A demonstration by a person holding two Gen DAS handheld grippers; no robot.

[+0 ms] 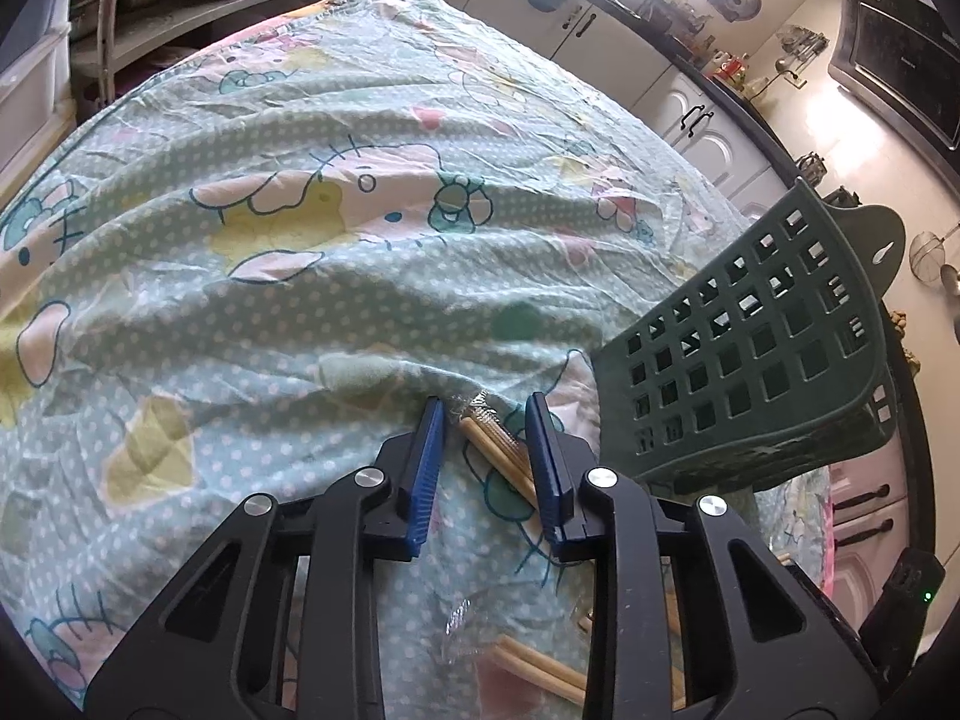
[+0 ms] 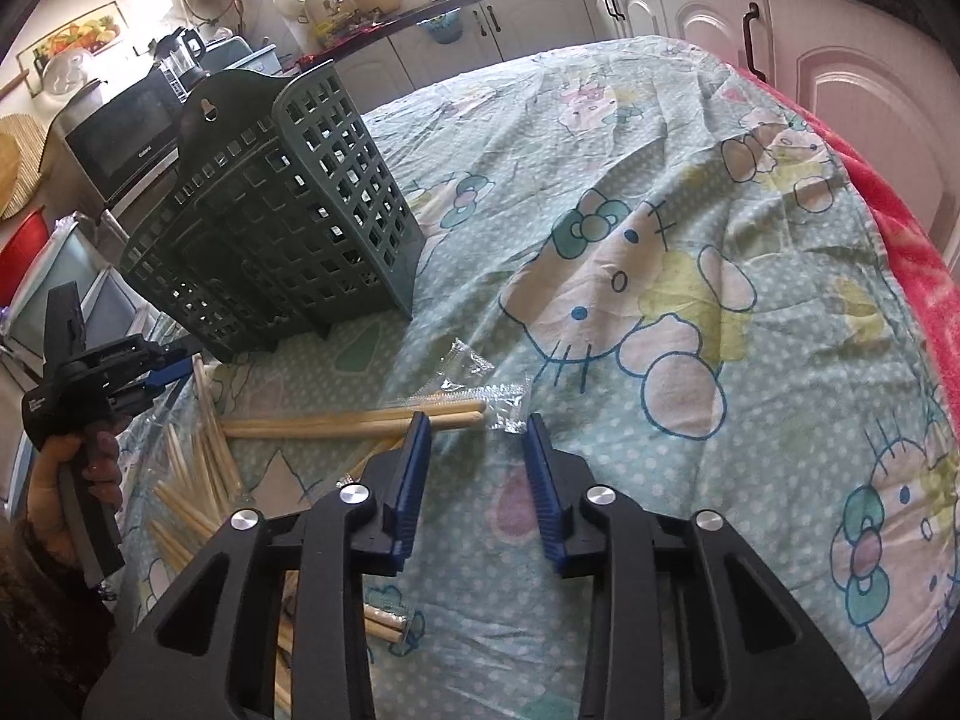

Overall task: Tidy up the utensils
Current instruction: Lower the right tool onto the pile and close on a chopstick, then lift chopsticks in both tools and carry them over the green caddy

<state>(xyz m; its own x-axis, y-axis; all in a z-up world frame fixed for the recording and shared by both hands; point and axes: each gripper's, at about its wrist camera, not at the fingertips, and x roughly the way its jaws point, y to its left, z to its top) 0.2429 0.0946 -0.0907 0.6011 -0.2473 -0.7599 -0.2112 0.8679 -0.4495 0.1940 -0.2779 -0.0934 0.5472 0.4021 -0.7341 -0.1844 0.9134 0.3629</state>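
A dark green slotted utensil holder (image 1: 750, 354) stands on the cloth-covered table, right of my left gripper; it also shows in the right wrist view (image 2: 276, 204). My left gripper (image 1: 485, 411) is open, its blue pads on either side of a plastic-wrapped pair of wooden chopsticks (image 1: 498, 450) lying on the cloth. My right gripper (image 2: 477, 429) is open and empty, just above the end of another wrapped pair (image 2: 354, 420). Several more chopsticks (image 2: 192, 468) lie scattered at the left. The left gripper (image 2: 162, 375) shows in the right wrist view, held by a hand.
The table wears a cartoon-print cloth (image 2: 660, 300) with a red blanket (image 2: 900, 240) at its right edge. Kitchen cabinets (image 2: 810, 60) and a microwave (image 2: 126, 132) stand around it. Loose wrappers (image 2: 468, 360) lie near the holder.
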